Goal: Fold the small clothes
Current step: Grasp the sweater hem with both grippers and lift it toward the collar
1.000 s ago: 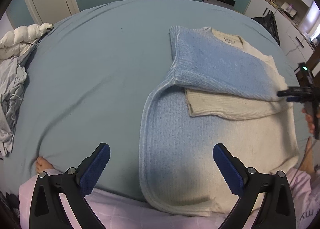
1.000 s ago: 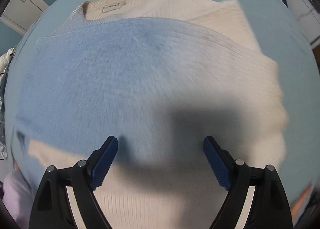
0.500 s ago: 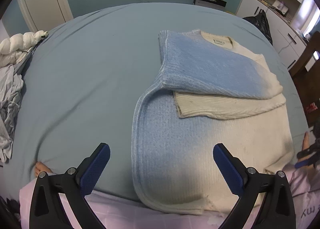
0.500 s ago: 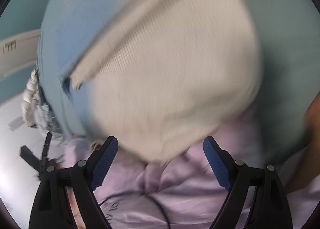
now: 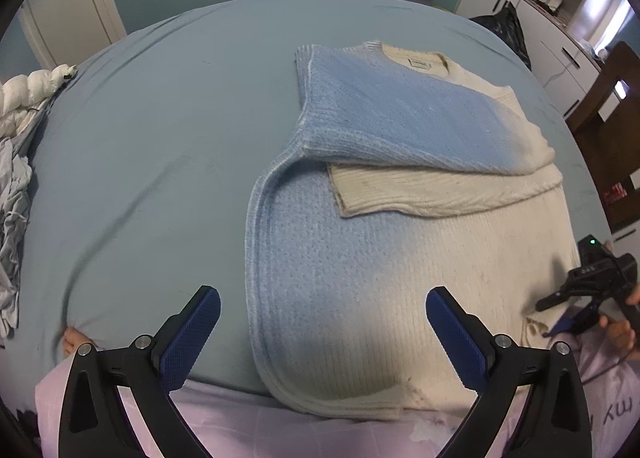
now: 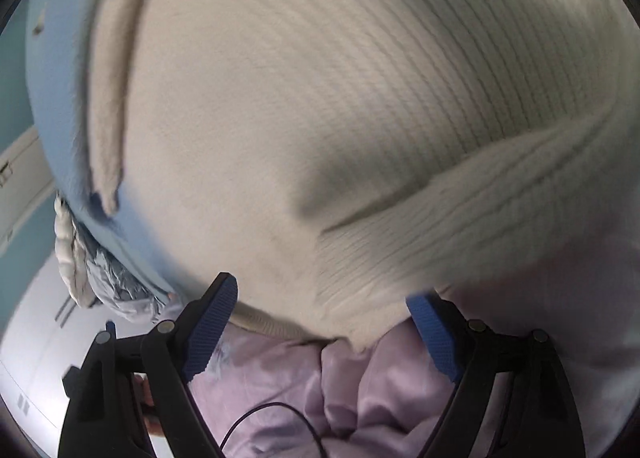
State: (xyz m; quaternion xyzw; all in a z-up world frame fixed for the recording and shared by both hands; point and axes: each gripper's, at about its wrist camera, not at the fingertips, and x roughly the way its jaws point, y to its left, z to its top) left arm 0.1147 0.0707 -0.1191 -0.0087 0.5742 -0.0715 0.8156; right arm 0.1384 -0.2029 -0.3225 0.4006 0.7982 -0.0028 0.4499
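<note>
Both sleeves already lie folded over the sweater (image 5: 360, 258), and the right gripper (image 6: 322, 322) is closing around its near bottom edge, while the left gripper (image 5: 322, 334) stays apart, holding nothing, so the bottom fold is left.

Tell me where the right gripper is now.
In the left wrist view, the right gripper sits at the far right, its jaws closing at the sweater's near cream corner.

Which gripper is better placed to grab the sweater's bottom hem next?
Right. The right gripper is at the sweater hem, jaws closing around its cream corner; the left gripper hovers open above the blue side.
</note>
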